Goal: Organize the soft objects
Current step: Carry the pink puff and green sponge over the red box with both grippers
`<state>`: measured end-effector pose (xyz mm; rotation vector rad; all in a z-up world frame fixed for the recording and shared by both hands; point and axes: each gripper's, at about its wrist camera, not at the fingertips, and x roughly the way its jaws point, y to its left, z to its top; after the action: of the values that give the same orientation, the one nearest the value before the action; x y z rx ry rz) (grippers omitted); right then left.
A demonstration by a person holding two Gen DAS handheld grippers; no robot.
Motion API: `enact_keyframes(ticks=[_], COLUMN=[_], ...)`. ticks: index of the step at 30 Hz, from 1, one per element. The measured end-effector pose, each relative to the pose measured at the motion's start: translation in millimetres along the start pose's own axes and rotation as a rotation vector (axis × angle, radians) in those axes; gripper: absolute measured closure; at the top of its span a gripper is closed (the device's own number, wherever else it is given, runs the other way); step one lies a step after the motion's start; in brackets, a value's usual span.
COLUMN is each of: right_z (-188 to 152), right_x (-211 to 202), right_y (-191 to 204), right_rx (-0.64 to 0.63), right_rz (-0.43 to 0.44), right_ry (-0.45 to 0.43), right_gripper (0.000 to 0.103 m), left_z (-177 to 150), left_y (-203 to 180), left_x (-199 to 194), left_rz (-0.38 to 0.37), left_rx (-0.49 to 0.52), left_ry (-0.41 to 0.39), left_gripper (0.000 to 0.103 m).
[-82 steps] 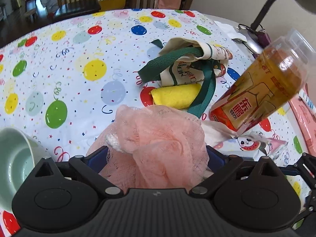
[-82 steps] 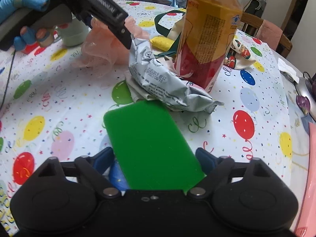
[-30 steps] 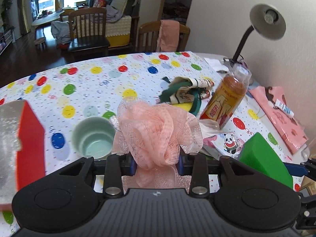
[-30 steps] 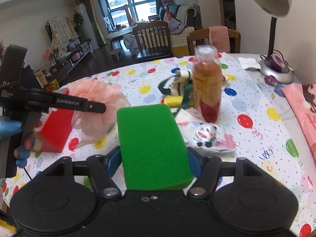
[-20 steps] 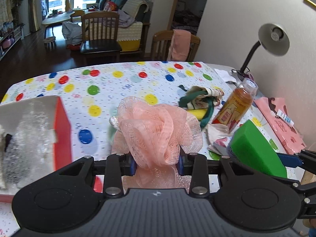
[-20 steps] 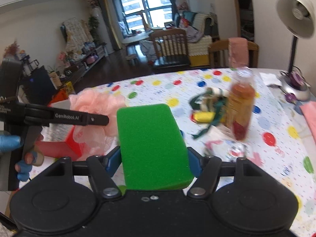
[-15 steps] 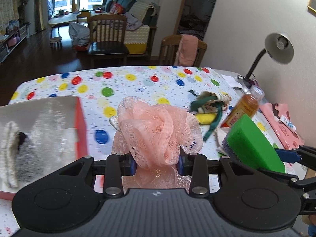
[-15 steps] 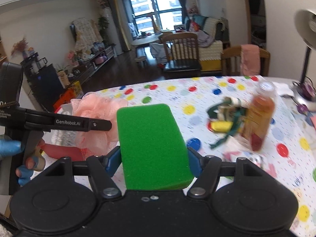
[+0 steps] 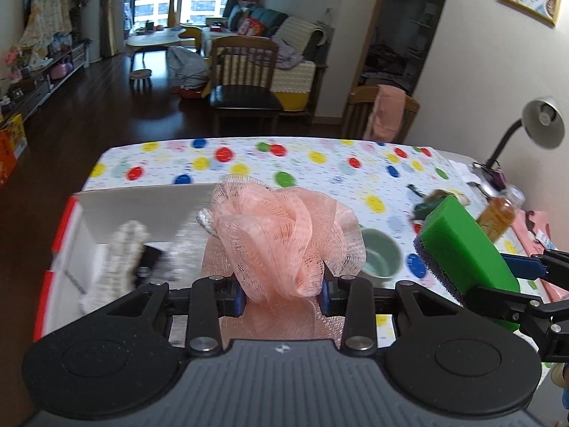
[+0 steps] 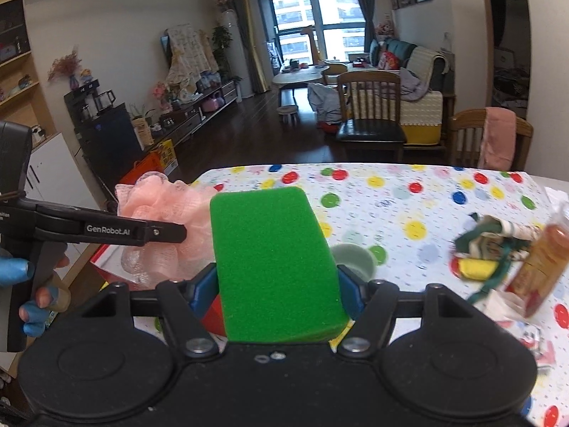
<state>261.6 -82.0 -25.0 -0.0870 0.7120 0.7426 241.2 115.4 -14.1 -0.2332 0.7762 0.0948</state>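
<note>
My left gripper is shut on a pink mesh bath pouf and holds it in the air above the near right part of a red-sided white box. The box holds a white knitted cloth and a dark item. My right gripper is shut on a green sponge, held up to the right of the pouf. The sponge also shows in the left wrist view.
A balloon-print tablecloth covers the table. A pale green bowl sits right of the box. Farther right are a tea bottle, a yellow sponge under a green-strapped bag, and a desk lamp.
Both grippers have risen and swung left with their loads. The box now lies under the pouf, and the bottle and bag have slid to the right edge.
</note>
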Motion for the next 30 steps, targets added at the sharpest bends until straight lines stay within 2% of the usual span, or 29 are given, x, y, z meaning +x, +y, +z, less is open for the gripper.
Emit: enact_keyframes(ticks=[11, 17, 30], right_z=[17.2, 20.2, 16.0], right_x=[48.3, 78.0, 154.9], right_y=[61.8, 86.1, 116.2], right_rx=[-0.061, -0.104, -0.188], right_rz=[0.004, -0.036, -0.120], right_ry=[0.026, 0.045, 0.135], right_gripper=[0.034, 0.034, 0.034], left_z=[-1.3, -3.6, -4.7], left_y=[84.6, 120.8, 166.8], left_x=[-9.0, -5.6, 30.2], left_rz=[0.057, 0.093, 0.123], left_rx=[-0.033, -0.028, -0.010], left_ry=[0.011, 0.018, 0.066], left_gripper=[0.067, 0.067, 0.067])
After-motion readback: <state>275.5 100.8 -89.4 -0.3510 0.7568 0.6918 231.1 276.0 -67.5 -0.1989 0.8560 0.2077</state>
